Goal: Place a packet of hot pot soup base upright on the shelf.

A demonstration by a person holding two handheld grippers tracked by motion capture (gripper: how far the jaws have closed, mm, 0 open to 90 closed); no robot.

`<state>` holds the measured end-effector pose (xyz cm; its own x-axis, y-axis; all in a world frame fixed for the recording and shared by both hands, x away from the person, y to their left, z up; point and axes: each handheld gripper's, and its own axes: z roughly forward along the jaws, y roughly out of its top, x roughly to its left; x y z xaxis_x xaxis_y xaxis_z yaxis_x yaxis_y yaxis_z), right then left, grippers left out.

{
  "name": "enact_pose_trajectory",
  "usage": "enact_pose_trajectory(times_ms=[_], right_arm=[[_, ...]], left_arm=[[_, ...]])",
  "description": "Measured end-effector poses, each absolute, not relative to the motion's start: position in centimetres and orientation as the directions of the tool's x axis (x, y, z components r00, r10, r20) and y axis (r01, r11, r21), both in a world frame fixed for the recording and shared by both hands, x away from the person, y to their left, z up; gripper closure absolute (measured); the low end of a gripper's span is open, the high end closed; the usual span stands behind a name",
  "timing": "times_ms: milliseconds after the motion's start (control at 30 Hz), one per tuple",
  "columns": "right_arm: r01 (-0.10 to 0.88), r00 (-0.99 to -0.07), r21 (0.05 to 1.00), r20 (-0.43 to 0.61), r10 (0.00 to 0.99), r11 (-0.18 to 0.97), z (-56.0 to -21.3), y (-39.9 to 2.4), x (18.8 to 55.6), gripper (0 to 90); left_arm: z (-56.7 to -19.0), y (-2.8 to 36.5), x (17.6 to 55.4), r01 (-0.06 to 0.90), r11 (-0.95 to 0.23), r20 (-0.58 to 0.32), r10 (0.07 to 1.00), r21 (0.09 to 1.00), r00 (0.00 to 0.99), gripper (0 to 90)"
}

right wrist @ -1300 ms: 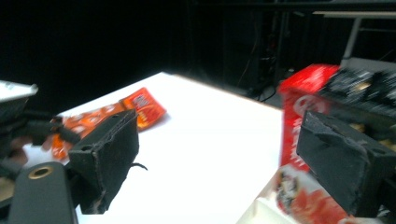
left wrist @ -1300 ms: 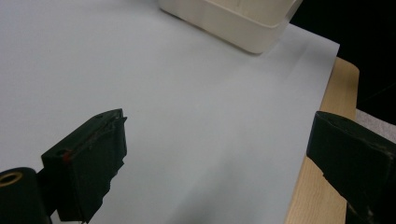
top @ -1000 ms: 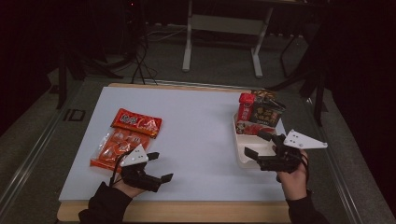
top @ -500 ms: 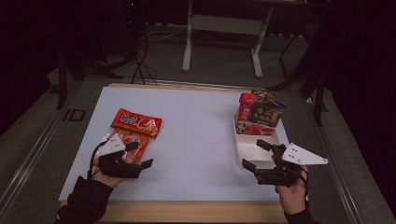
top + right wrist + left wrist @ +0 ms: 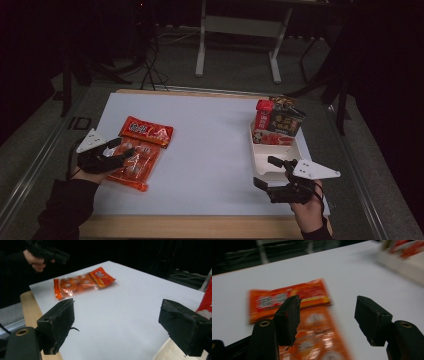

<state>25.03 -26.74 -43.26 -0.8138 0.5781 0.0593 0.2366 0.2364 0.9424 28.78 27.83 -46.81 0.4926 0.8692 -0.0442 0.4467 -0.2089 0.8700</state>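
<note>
Inspection at the white bench [image 5: 210, 150]: left gripper [image 5: 122, 150] hovers over the near end of the clear orange snack packet [image 5: 137, 165], fingers apart and just closing, nothing clamped between them. Red packet [image 5: 147, 132] lies just beyond, touching the orange one. Right gripper [image 5: 266, 172] sits at the near end of the white tray [image 5: 260, 162], fingers wide apart, empty
</note>
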Motion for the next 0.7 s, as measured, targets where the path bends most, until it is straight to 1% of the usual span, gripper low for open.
enact_pose_trajectory(times_ms=[33, 100, 167, 200, 233, 267, 333, 367, 400, 433, 467, 500, 533, 567, 600, 667, 700], right_arm=[[0.243, -0.819, 0.940, 0.068, 0.570, 0.238, -43.4, -26.6, 25.0, 13.1], [0.243, -0.827, 0.939, 0.069, 0.558, 0.243, -43.5, -26.4, 25.1, 13.1], [0.246, -0.831, 0.939, 0.076, 0.551, 0.241, -43.5, -26.4, 25.1, 13.1], [0.248, -0.831, 0.939, 0.080, 0.551, 0.239, -43.6, -26.4, 25.1, 13.1], [0.250, -0.831, 0.938, 0.081, 0.550, 0.239, -43.6, -26.3, 25.1, 13.1], [0.255, -0.831, 0.937, 0.085, 0.549, 0.240, -43.7, -26.3, 25.1, 13.1], [0.255, -0.832, 0.937, 0.086, 0.548, 0.241, -43.8, -26.3, 25.2, 13.1], [0.256, -0.834, 0.937, 0.089, 0.544, 0.238, -43.8, -26.3, 25.2, 13.1], [0.256, -0.834, 0.938, 0.092, 0.544, 0.234, -43.7, -26.3, 25.2, 13.2], [0.257, -0.834, 0.939, 0.096, 0.544, 0.228, -43.7, -26.3, 25.2, 13.2], [0.259, -0.834, 0.939, 0.099, 0.543, 0.227, -43.7, -26.4, 25.1, 13.2], [0.262, -0.832, 0.939, 0.102, 0.545, 0.224, -43.8, -26.4, 25.0, 13.2], [0.262, -0.832, 0.939, 0.102, 0.545, 0.224, -43.8, -26.4, 25.0, 13.2], [0.263, -0.832, 0.938, 0.102, 0.545, 0.226, -43.8, -26.4, 24.9, 13.2], [0.266, -0.833, 0.937, 0.106, 0.544, 0.225, -43.9, -26.4, 24.7, 13.2], [0.269, -0.831, 0.936, 0.106, 0.546, 0.227, -44.0, -26.5, 24.6, 13.2], [0.272, -0.831, 0.935, 0.109, 0.546, 0.228, -44.1, -26.5, 24.6, 13.2]], left_arm=[[-47.0, 28.3, 29.0, 0.452, -0.206, -0.038, 0.879, 0.868, 0.475, 44.5], [-47.4, 29.1, 29.3, 0.463, -0.190, -0.049, 0.888, 0.866, 0.456, 55.6], [-47.9, 29.8, 29.8, 0.487, -0.182, -0.055, 0.900, 0.854, 0.433, 63.5], [-48.2, 30.1, 30.0, 0.503, -0.177, -0.064, 0.903, 0.846, 0.425, 69.2], [-48.5, 30.3, 30.3, 0.515, -0.176, -0.062, 0.909, 0.839, 0.412, 71.2], [-48.8, 30.4, 30.5, 0.529, -0.184, -0.055, 0.913, 0.829, 0.404, 76.2], [-49.3, 30.8, 31.1, 0.551, -0.173, -0.064, 0.921, 0.816, 0.384, 77.6], [-49.6, 31.0, 31.5, 0.566, -0.173, -0.064, 0.925, 0.806, 0.375, 80.9], [-49.9, 31.0, 31.9, 0.576, -0.177, -0.060, 0.928, 0.798, 0.367, 81.9], [-50.1, 31.1, 32.3, 0.586, -0.178, -0.066, 0.927, 0.791, 0.370, 84.8], [-50.4, 31.2, 32.7, 0.596, -0.183, -0.060, 0.930, 0.782, 0.363, 85.2], [-50.7, 31.2, 33.0, 0.601, -0.181, -0.056, 0.934, 0.778, 0.354, 88.5], [-50.7, 31.2, 33.0, 0.601, -0.181, -0.056, 0.934, 0.778, 0.354, 89.9], [-50.7, 31.2, 33.0, 0.601, -0.181, -0.056, 0.934, 0.778, 0.354, 89.9], [-51.4, 31.1, 33.9, 0.604, -0.208, -0.027, 0.934, 0.769, 0.357, 90.0], [-51.9, 30.9, 34.5, 0.608, -0.225, -0.014, 0.932, 0.761, 0.362, 90.0], [-52.0, 30.8, 34.7, 0.614, -0.242, 0.014, 0.936, 0.751, 0.352, 90.0]])
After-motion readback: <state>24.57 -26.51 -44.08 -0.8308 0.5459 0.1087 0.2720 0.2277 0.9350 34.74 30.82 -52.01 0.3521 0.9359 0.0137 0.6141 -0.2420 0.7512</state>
